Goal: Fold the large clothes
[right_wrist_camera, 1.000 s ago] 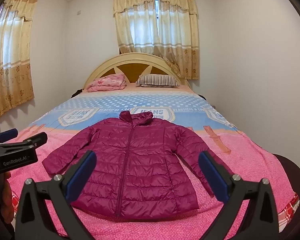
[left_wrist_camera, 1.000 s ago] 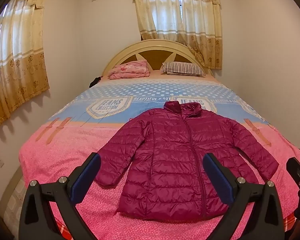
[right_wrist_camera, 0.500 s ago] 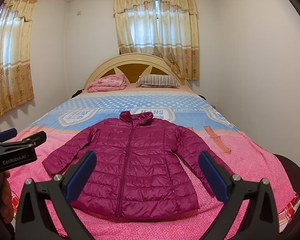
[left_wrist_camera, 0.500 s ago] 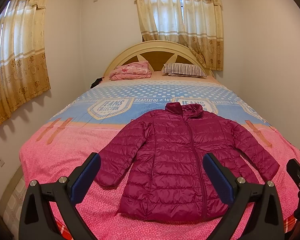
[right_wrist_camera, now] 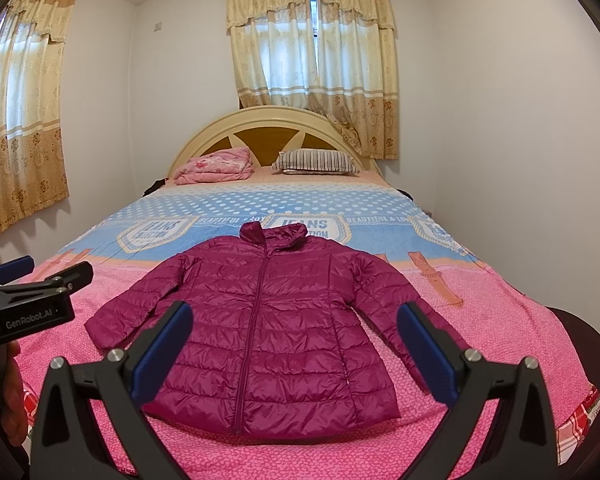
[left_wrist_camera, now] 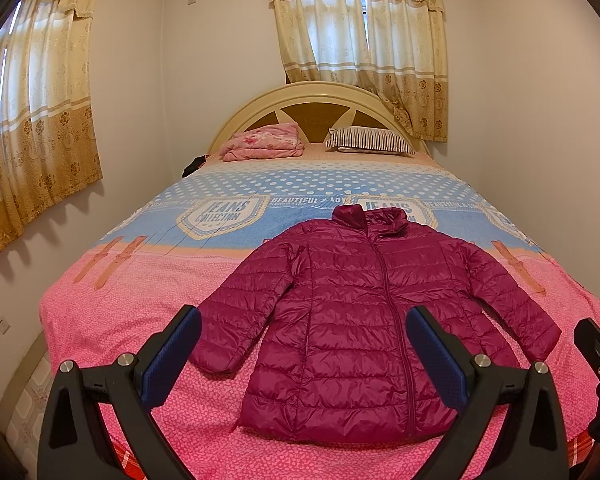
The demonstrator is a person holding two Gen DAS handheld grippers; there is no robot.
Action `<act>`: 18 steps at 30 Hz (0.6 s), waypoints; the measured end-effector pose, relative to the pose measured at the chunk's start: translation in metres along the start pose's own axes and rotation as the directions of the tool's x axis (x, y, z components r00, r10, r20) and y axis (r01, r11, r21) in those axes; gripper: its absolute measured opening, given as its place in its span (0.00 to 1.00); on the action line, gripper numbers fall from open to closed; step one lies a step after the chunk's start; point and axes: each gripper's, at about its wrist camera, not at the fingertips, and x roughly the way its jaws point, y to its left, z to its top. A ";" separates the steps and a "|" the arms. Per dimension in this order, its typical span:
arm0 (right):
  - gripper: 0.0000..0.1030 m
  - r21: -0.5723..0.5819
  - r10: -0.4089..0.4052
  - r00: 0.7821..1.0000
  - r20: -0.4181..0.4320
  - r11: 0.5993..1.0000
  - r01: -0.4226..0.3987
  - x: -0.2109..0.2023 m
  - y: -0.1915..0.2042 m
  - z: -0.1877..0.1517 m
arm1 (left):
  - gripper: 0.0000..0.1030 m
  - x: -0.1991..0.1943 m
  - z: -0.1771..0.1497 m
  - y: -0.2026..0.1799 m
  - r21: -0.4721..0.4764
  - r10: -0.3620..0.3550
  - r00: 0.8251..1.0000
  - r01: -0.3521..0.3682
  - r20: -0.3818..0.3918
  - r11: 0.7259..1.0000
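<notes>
The magenta quilted puffer jacket (left_wrist_camera: 364, 312) lay flat and zipped, front up, on the pink near end of the bed. Its long axis ran from 6 to 12 o'clock in both views: hem toward me, stand-up collar pointing at the headboard. The sleeves angled outward and down, one cuff toward 8 o'clock, the other toward 4 o'clock, both resting on the cover.

I saw my left gripper (left_wrist_camera: 300, 356) spread wide, gripping nothing, hovering short of the hem with its blue-padded fingers (left_wrist_camera: 172, 356) framing the jacket's lower left half. My right gripper (right_wrist_camera: 294, 354) was likewise spread wide and holding nothing, its blue pads (right_wrist_camera: 426, 354) straddling the jacket's (right_wrist_camera: 260, 328) lower right half without touching it.

Under the jacket was the pink and blue printed bedspread (left_wrist_camera: 112, 312). Beyond the collar, at 12 o'clock, sat a striped pillow (left_wrist_camera: 370, 141) and, just left of it, a folded pink floral blanket (left_wrist_camera: 264, 146) against the cream arched wooden headboard (left_wrist_camera: 316, 94). Beige patterned curtains (right_wrist_camera: 312, 64) hung above that.
</notes>
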 end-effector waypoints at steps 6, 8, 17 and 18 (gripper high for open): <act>1.00 0.001 0.000 1.000 -0.002 1.000 0.000 0.000 0.000 -0.001 | 0.99 0.001 -0.001 0.000 0.000 0.001 1.000 -0.001 0.002 1.000; 1.00 0.000 -0.002 1.000 -0.002 1.000 0.002 0.000 0.001 -0.001 | 0.99 0.002 0.000 0.000 0.000 0.001 1.000 -0.001 0.002 1.000; 1.00 0.001 0.001 1.000 -0.009 1.000 -0.001 0.003 0.003 -0.005 | 0.99 0.003 -0.001 0.002 0.002 0.002 1.000 -0.002 -0.002 1.000; 1.00 0.001 0.001 1.000 -0.010 1.000 -0.001 0.003 0.003 -0.006 | 0.99 0.003 -0.001 0.002 0.001 0.002 1.000 -0.002 -0.001 1.000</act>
